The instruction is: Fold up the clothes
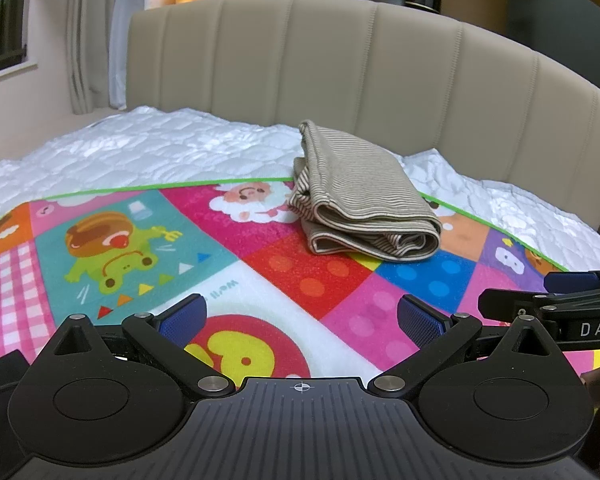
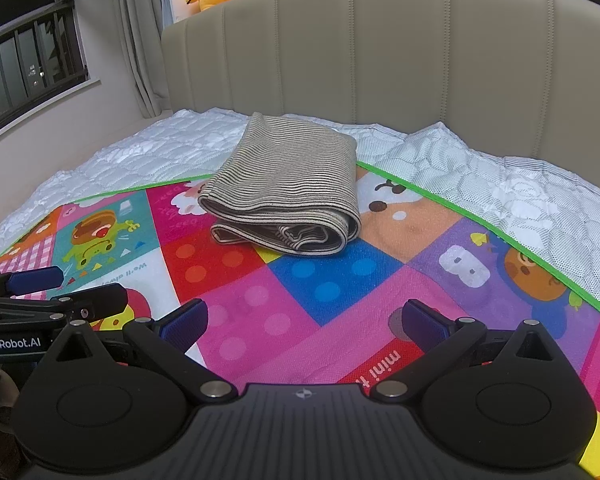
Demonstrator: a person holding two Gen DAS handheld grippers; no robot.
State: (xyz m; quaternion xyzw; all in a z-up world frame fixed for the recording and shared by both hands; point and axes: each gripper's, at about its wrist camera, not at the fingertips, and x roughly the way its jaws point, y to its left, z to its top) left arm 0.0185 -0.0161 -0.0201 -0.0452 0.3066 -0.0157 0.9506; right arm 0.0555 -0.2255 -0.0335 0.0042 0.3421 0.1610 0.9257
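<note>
Left wrist view: a folded striped garment is seen on the play mat, at its far edge.

Both the left gripper and right gripper are held released, empty (well apart from it); the loose layered edge could be unrolled if nudged.

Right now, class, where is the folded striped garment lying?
The folded striped garment sits at the far edge of the colourful play mat, overlapping its green border, in front of the beige headboard; it is centre-right in the left wrist view and clear of both grippers.

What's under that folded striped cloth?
The striped cloth lies on the colourful mat, its far end over the white quilt. The mat's pictures beneath it are hidden.
</note>
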